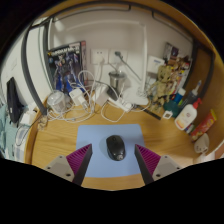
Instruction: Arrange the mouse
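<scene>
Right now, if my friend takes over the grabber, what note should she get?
Gripper: open, holding nothing, fingers low over the desk.
Mouse: sits on the blue mouse pad, between the fingers, with a gap at each side.
Done: mouse is on the pad, roughly centred.
Left: cannot tell whether it needs straightening; if it does, close on it gently. Cables and clutter lie beyond, by the wall.

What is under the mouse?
The mouse sits on a blue mat on the wooden desk. The mat's part beneath the mouse is hidden. The open gripper has the mouse between its fingers.
</scene>
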